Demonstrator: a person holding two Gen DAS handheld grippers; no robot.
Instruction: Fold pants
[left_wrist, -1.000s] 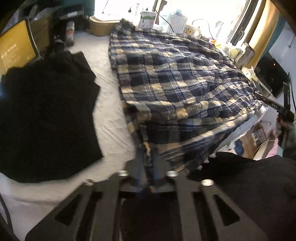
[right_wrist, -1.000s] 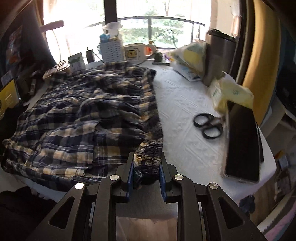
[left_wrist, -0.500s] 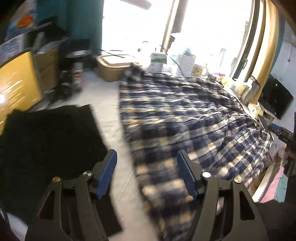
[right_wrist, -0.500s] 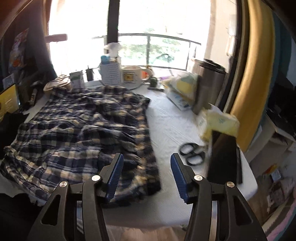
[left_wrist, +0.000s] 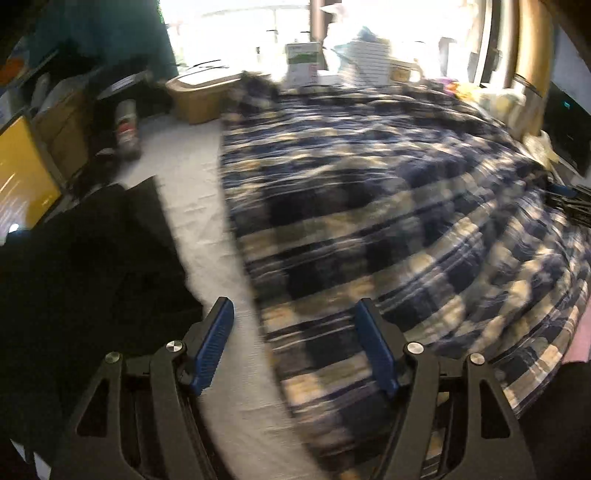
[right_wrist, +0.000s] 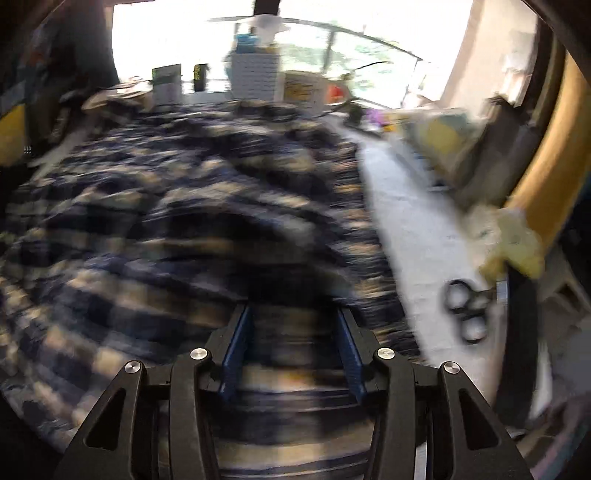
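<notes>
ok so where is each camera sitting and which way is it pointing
Left wrist: on the left gripper, looking forward and down over the left edge of the plaid pants and a black cloth; its own open fingers show, nothing between them.
Right wrist: on the right gripper, looking down over the pants' right side, scissors beside; its jaws are closing over the plaid.
Both see the pants and the window clutter beyond.

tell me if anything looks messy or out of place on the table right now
The plaid pants lie rumpled rather than flat, their near edge hanging over the table front. A pair of scissors lies loose on the cloth beside them. Otherwise nothing looks spilled or damaged, though both views are blurred.
</notes>
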